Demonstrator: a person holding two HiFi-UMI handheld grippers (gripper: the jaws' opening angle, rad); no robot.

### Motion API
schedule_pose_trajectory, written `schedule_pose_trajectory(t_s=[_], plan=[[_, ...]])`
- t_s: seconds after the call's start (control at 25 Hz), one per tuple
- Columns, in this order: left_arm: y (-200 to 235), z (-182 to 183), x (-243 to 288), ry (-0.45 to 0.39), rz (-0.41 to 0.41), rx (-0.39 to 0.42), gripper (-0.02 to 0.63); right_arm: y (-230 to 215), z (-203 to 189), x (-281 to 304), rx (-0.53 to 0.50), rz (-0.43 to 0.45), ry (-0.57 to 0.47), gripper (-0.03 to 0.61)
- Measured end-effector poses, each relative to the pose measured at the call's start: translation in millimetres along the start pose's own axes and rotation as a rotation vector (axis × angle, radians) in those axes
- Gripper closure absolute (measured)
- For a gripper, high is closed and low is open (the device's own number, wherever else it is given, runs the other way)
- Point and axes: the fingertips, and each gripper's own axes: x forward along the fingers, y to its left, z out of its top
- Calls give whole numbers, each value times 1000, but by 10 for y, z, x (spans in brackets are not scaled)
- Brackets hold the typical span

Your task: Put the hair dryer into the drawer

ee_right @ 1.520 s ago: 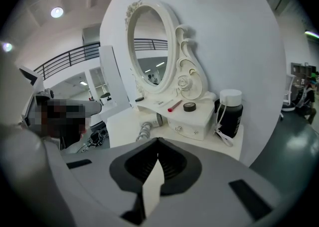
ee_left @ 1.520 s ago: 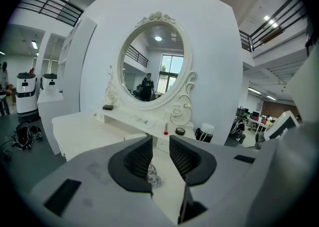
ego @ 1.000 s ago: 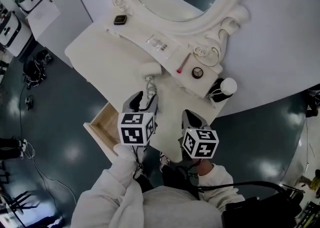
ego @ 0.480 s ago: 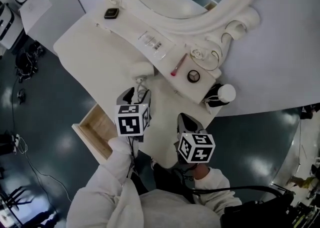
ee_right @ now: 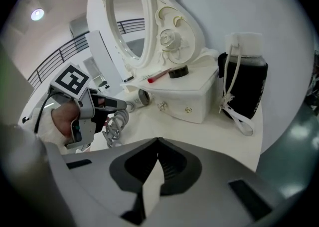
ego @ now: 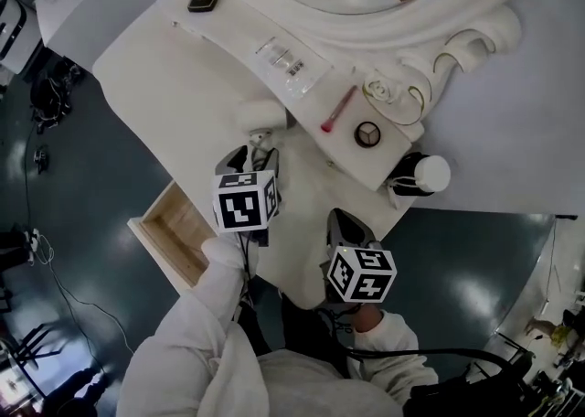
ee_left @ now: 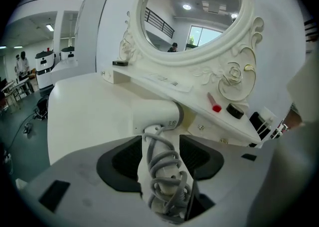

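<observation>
The white hair dryer [ego: 260,116] lies on the white dressing table [ego: 155,77], its grey cord wound round the handle [ee_left: 162,171]. My left gripper [ego: 251,157] stands open with that handle between its jaws, the pads close on either side [ee_left: 160,144]. In the right gripper view, its fingers [ee_right: 107,105] sit over the coiled cord [ee_right: 114,126]. My right gripper [ego: 343,223] hovers over the table's front right part, shut on nothing [ee_right: 158,141]. The drawer [ego: 178,223] stands pulled out at the table's front left, its wooden inside bare.
An oval mirror in an ornate white frame [ego: 430,58] stands at the back. Its shelf carries a red lipstick [ego: 336,111], a round black compact [ego: 367,134] and a clear case [ego: 288,63]. A dark bottle with a white cap [ego: 416,176] stands at the right.
My left gripper has come down and forward, so the dryer's handle now sits between its jaws. The right gripper has sunk a little. The dryer has not moved.
</observation>
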Motion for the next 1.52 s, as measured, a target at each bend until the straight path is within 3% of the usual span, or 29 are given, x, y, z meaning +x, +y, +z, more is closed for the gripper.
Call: schedule_pose_trajectory(t_s=[0.28, 0.52, 0.84, 1.04, 1.16, 1.52], plan=[[52, -3, 149, 32, 80, -7, 387, -38, -3, 31, 22, 5, 6, 517], [60, -101, 265, 85, 86, -79, 380, -113, 80, 28, 37, -1, -10, 517], [121, -123, 335, 125, 166, -83, 380, -100, 36, 39, 63, 18, -5, 517], [129, -133, 383, 142, 147, -122, 382, -94, 16, 33, 64, 30, -3, 517], [118, -194, 443, 197, 120, -144, 383, -91, 38, -1, 65, 32, -11, 517], [103, -232, 482, 231, 115, -115, 408, -96, 28, -137, 55, 29, -23, 517]])
